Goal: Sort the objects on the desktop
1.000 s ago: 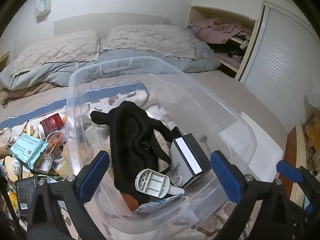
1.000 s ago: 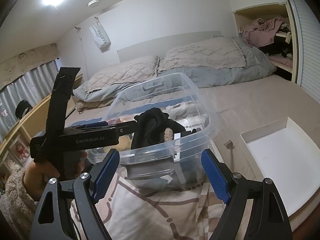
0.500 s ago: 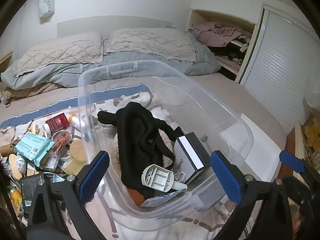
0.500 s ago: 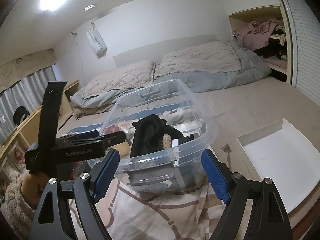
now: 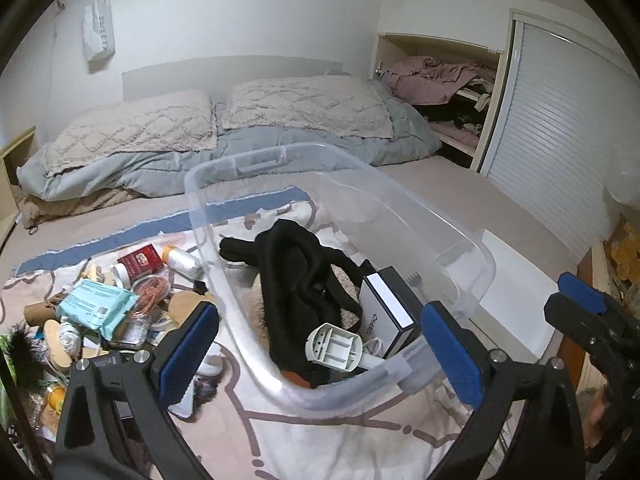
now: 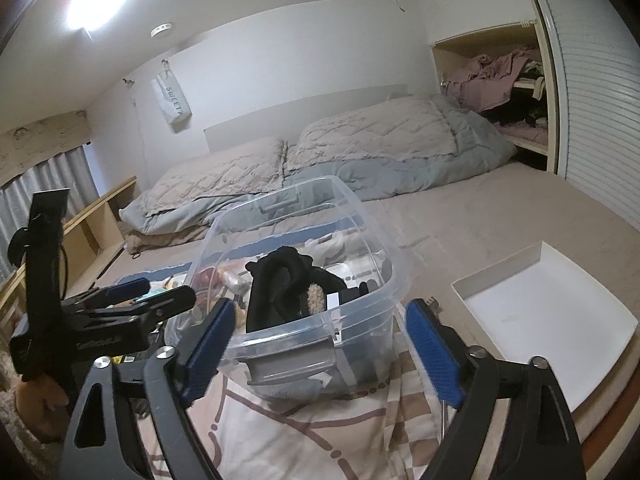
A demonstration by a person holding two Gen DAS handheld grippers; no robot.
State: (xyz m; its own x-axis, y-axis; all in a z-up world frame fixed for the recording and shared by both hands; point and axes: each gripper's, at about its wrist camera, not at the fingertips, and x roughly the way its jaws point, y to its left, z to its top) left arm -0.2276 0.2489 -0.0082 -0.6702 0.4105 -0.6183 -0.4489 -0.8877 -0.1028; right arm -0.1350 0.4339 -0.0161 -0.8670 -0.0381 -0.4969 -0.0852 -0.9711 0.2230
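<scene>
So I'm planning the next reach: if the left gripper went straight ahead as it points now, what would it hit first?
Most likely the near rim of the clear plastic bin, which sits between the open fingers of the left gripper; depth is uncertain.

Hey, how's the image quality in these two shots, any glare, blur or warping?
Right wrist view: the ceiling light blows out to white glare at top left. Both views: fisheye bending, dark corners; the closet door slats curve. Left wrist view: even, dim light, and the clear bin rim shows faint reflections.
</scene>
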